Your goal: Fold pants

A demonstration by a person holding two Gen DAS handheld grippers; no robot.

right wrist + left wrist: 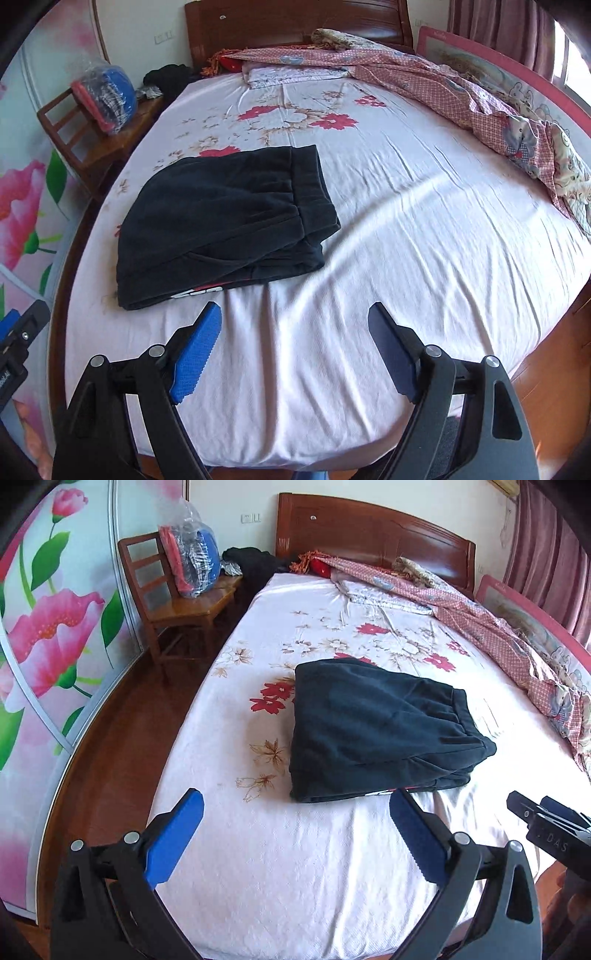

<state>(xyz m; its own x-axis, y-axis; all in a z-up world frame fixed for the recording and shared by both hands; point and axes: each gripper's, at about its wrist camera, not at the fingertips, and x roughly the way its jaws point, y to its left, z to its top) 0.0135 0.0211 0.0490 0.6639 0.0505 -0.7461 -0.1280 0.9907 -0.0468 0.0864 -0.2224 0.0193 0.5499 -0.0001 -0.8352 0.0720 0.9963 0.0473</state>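
Dark pants (384, 731) lie folded in a compact stack near the bed's (406, 258) foot edge, left side. Soft, limp, light fabric; pinch the layered near edge. Left tool (295, 823) and right tool (295, 332) both spread wide, holding nothing.

We saw a bed (314, 867) with a floral sheet and wooden headboard (369, 528), a wooden chair (177, 605) beside it on the wood floor (110, 746), a flowered wardrobe (48, 627), pink curtains (546, 546), and daylight across the sheet.
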